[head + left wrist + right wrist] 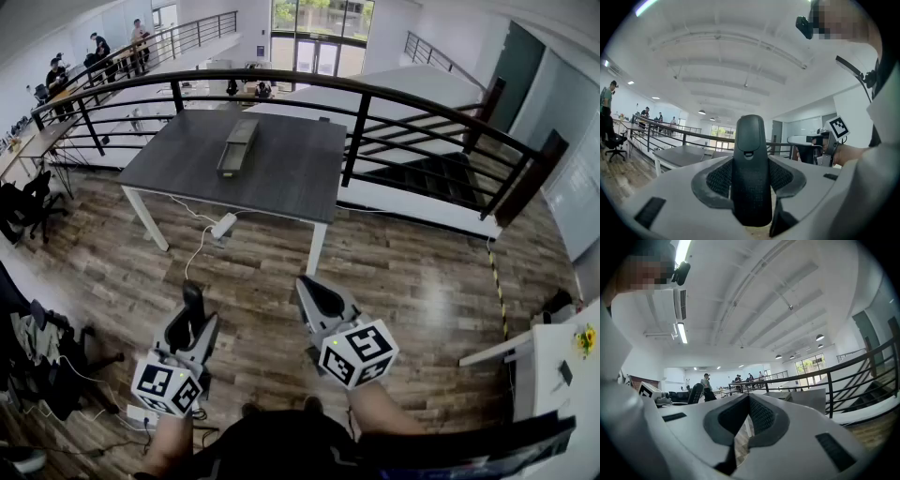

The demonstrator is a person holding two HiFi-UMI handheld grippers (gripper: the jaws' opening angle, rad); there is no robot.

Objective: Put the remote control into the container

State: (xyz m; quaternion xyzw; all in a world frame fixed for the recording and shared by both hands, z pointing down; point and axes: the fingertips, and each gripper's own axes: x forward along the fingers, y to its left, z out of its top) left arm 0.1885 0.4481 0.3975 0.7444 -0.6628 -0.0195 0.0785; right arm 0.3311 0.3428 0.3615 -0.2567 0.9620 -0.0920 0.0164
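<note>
A black remote control (193, 302) stands upright between the jaws of my left gripper (195, 328), which is shut on it. In the left gripper view the remote control (750, 168) fills the gap between the mesh pads. My right gripper (312, 292) is held beside the left one, low in front of the person. Its jaws meet at the tips with nothing between them (749, 401). A long grey container (237, 145) lies on the dark grey table (291, 178), well ahead of both grippers across the wooden floor.
A black railing (356, 131) runs behind the table, with stairs (441, 178) to its right. A white power strip (223, 225) with a cable lies under the table. An office chair (28, 206) stands at left. A white desk (553, 375) is at right.
</note>
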